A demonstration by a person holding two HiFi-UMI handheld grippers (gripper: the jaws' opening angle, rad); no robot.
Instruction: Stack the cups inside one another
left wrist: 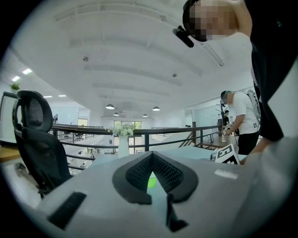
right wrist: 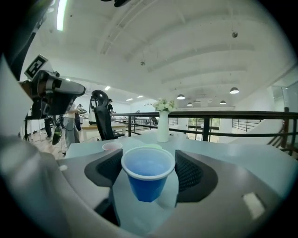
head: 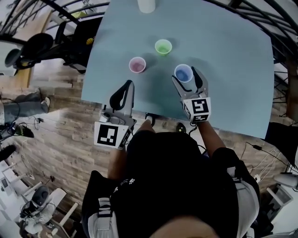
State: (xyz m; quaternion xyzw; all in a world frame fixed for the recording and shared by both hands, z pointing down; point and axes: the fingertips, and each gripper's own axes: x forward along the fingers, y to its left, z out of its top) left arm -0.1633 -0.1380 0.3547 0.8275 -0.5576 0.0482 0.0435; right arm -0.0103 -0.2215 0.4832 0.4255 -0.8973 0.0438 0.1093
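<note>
The right gripper (head: 188,78) pinches the blue cup (head: 183,73) near its rim, with one pad on each side. The cup looks lifted a little off the table (head: 233,60). The left gripper (head: 126,88) has its jaws pressed together with nothing in them, and it hangs over the near edge of the table. The pink cup (head: 137,64) stands just past it. The green cup (head: 163,46) stands farther back. All three cups are apart. A white vase (head: 146,5) stands at the far edge.
</note>
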